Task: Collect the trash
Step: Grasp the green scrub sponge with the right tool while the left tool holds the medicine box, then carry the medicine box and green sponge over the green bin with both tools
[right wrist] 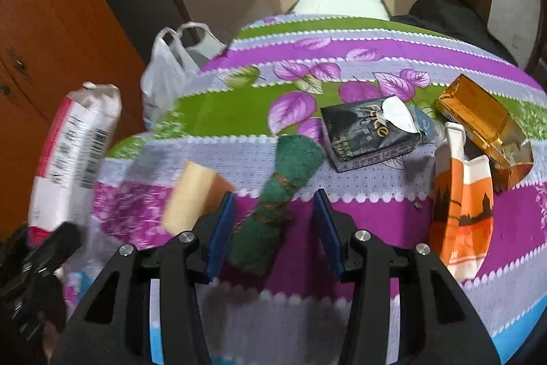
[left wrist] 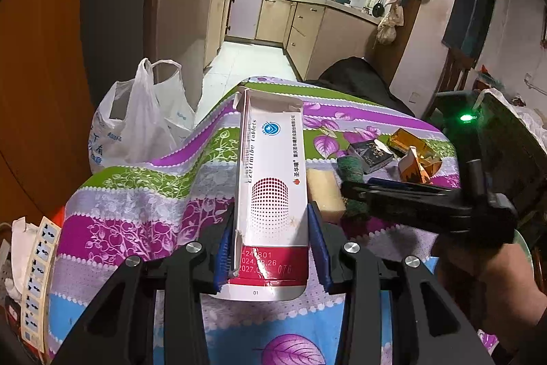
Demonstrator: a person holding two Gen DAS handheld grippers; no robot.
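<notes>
White bag [right wrist: 171, 64] hangs off the desk's [right wrist: 359, 50] left edge. Left gripper [left wrist: 270, 248] pinches the pill box [left wrist: 270, 180] above the left side. Sponge [right wrist: 195, 197] and green scrubber [right wrist: 283, 180] lie mid-desk; right gripper's [right wrist: 273, 228] fingers straddle the scrubber, apparently not pressing. Black packet [right wrist: 362, 132], orange carton [right wrist: 461, 204] and gold box [right wrist: 485, 122] sit toward the right edge. Risk: the box is torn and may crush or slip, missing the bag's slack mouth.

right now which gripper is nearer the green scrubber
Right. The right gripper has the green scrubber between its open fingers; the left gripper is off to the side, shut on the tablet box.
</notes>
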